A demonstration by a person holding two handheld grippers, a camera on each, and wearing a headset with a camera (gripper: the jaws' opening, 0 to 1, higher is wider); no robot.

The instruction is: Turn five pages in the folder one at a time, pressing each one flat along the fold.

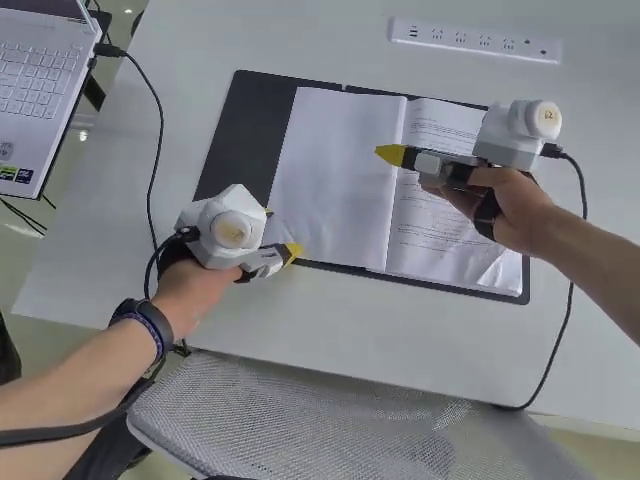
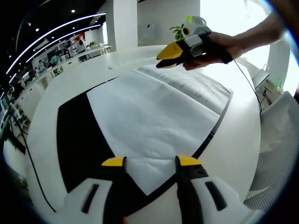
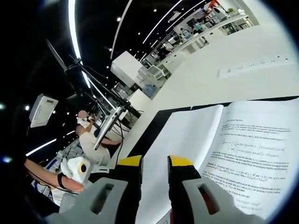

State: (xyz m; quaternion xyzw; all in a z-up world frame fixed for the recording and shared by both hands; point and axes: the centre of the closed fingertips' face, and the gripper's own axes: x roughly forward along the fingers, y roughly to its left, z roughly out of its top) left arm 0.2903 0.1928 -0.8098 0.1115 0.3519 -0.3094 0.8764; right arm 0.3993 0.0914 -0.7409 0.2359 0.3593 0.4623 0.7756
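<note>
A black folder (image 1: 245, 125) lies open on the white table. Its turned page (image 1: 335, 180) is blank and lies on the left; a printed page (image 1: 450, 225) lies on the right, and its lower right corner is creased. My left gripper (image 1: 285, 255) is at the folder's near edge. In the left gripper view it (image 2: 150, 161) is open, with the blank page's (image 2: 149, 121) near corner just ahead between the jaws. My right gripper (image 1: 392, 155) hovers over the fold. Its jaws (image 3: 154, 161) stand a narrow gap apart with nothing between them.
A laptop (image 1: 35, 90) sits at the table's far left, and a black cable (image 1: 155, 130) runs past the folder's left side. A white power strip (image 1: 475, 40) lies beyond the folder. A mesh chair (image 1: 330, 430) is below the near table edge.
</note>
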